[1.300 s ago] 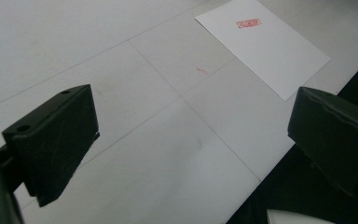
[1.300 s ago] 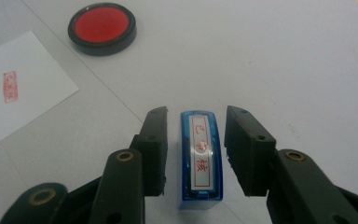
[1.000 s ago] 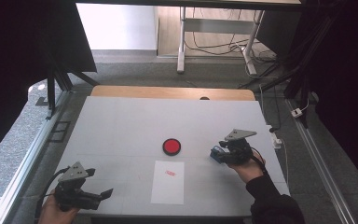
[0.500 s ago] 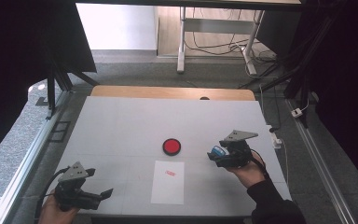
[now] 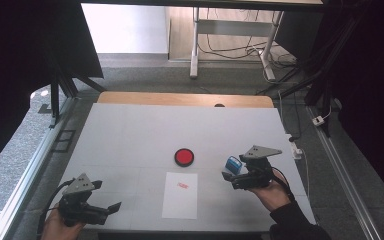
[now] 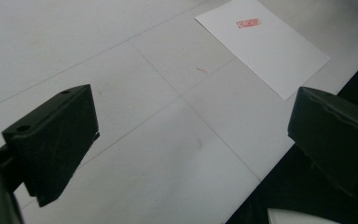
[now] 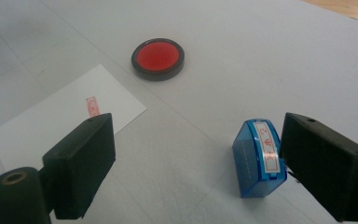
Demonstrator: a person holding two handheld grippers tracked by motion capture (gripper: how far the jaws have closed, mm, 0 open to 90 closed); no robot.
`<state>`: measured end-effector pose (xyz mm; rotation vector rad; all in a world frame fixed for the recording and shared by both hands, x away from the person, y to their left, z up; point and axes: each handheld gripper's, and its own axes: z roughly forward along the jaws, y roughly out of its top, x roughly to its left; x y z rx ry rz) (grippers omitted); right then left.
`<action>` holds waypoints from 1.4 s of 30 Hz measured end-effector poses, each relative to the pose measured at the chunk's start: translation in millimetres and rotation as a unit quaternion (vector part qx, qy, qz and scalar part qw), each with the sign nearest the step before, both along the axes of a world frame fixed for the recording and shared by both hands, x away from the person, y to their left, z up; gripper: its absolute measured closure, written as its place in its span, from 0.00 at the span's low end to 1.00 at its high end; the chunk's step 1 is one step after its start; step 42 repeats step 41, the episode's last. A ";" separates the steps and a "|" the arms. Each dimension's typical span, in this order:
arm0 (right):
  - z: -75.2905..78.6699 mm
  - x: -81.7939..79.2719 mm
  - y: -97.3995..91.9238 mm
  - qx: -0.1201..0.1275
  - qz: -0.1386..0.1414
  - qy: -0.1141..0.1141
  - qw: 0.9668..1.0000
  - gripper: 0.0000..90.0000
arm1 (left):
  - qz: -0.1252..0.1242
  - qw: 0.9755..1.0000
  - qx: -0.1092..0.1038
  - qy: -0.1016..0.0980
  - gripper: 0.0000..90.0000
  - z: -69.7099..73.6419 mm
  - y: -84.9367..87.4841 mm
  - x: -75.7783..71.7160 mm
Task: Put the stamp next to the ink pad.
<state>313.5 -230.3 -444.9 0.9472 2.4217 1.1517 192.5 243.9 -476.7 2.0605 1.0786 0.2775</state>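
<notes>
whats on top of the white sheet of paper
One small red stamped mark sits on the white sheet of paper, toward its far end; the rest is bare. Whatever lies under the sheet on the table is covered.

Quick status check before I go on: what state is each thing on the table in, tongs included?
Blue plastic stamp: standing on the table, released, beside one jaw of the right tongs.
Round red ink pad in black case: uncovered, red face up.
White paper sheet: flat, bearing one red print.
Right tongs: open, jaws have just been opening, pressing on nothing.
Left tongs: open, empty.
</notes>
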 end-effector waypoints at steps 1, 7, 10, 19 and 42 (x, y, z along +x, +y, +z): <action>0.5 -1.8 -0.8 -0.001 0.000 0.001 1.000 0.09 | 0.000 1.000 -0.001 0.000 0.02 0.0 0.0 0.0; 3.1 -14.6 -5.7 0.008 -0.008 -0.004 1.000 0.03 | 0.001 1.000 -0.002 -0.001 0.02 0.0 0.4 -0.1; 4.5 -21.6 -9.4 0.007 -0.013 -0.009 1.000 0.03 | 0.001 1.000 -0.002 -0.001 0.02 0.1 0.4 -0.2; 9.0 -40.2 -26.6 0.016 -0.034 -0.023 0.999 0.02 | 0.004 1.000 -0.003 -0.001 0.02 0.1 0.8 -0.2; -11.0 -63.1 -64.1 -0.010 -0.102 0.024 0.994 0.00 | 0.021 1.000 -0.003 0.006 0.01 0.8 4.1 -1.6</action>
